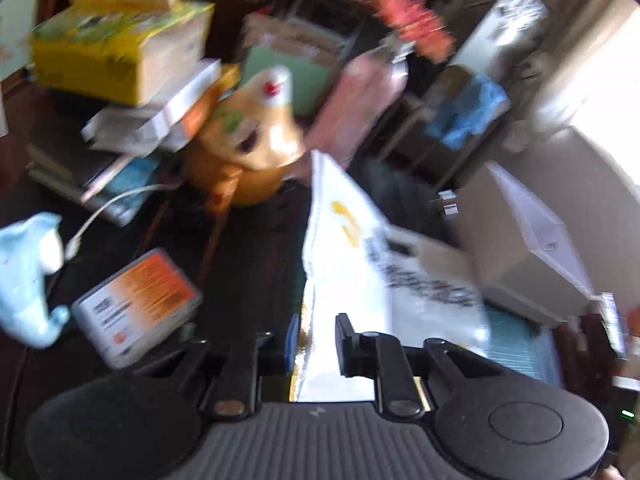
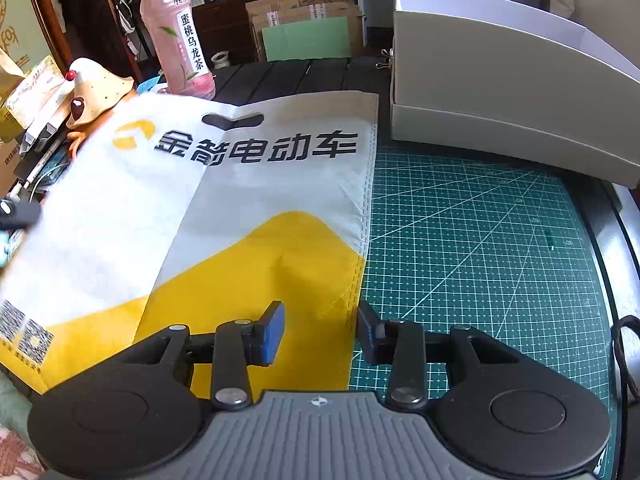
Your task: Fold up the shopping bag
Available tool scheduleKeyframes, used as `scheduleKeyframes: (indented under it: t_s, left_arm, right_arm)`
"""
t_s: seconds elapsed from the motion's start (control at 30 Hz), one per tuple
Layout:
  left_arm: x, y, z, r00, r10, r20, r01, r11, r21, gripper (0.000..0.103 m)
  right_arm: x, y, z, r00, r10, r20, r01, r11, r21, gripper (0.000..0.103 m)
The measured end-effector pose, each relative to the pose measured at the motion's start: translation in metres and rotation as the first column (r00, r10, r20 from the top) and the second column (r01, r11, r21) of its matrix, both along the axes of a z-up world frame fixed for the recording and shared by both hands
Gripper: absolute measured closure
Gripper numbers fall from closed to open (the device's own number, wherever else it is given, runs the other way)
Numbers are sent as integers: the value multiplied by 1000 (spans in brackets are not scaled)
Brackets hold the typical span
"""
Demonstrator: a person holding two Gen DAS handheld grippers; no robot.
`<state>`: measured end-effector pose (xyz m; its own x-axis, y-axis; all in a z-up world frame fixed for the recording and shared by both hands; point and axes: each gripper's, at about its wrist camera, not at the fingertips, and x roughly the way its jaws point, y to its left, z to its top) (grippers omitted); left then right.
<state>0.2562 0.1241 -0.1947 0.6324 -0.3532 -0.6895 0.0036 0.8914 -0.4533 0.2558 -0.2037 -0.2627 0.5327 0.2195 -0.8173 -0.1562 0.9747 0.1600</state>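
on the green cutting mat (image 2: 480, 240) lies the white-and-yellow shopping bag (image 2: 248, 208), its left part lifted. the left gripper (image 1: 316, 344) pinches that raised edge. the right gripper (image 2: 320, 332) hovers with fingers spread over the bag's near right edge, holding nothing.

The shopping bag (image 2: 256, 208) looks like matt non-woven cloth with stitched seams. Right of it, the cutting mat (image 2: 480, 240) is smooth, faintly sheened plastic or rubber. Behind the bag stand a glossy clear-plastic bottle (image 2: 178, 36) and a matt white cardboard box (image 2: 500, 92).
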Motion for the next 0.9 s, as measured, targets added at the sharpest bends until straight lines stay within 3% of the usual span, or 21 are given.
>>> scheduleKeyframes:
  t_s: [0.07, 0.17, 0.27, 0.37, 0.5, 0.73, 0.9]
  left_arm:
    - [-4, -3, 8, 997, -59, 54, 63, 996, -71, 72]
    - [-4, -11, 11, 985, -142, 100, 159, 968, -195, 66]
    - [-5, -24, 12, 967, -212, 140, 240, 943, -231, 46]
    - [-8, -45, 12, 941, -286, 181, 323, 920, -222, 43]
    - [-7, -76, 2, 920, -353, 171, 383, 903, -193, 40]
    - [-1, -107, -28, 913, -399, 89, 408, 902, -138, 40]
    - [3, -128, -50, 904, -427, 29, 428, 898, -99, 39]
  right_arm:
    - [-2, -1, 2, 1000, 3, -4, -3, 1000, 8, 64]
    - [-2, 0, 3, 1000, 12, -6, -12, 1000, 13, 64]
    - [-2, 1, 4, 1000, 21, -9, -21, 1000, 18, 64]
    - [3, 9, 2, 999, 33, -13, -33, 999, 23, 64]
    - [7, 13, 3, 999, 39, -11, -39, 999, 20, 64]
    - [6, -20, 30, 997, -64, 42, 60, 993, 101, 66]
    - [4, -53, 54, 984, -147, 97, 134, 983, 125, 75]
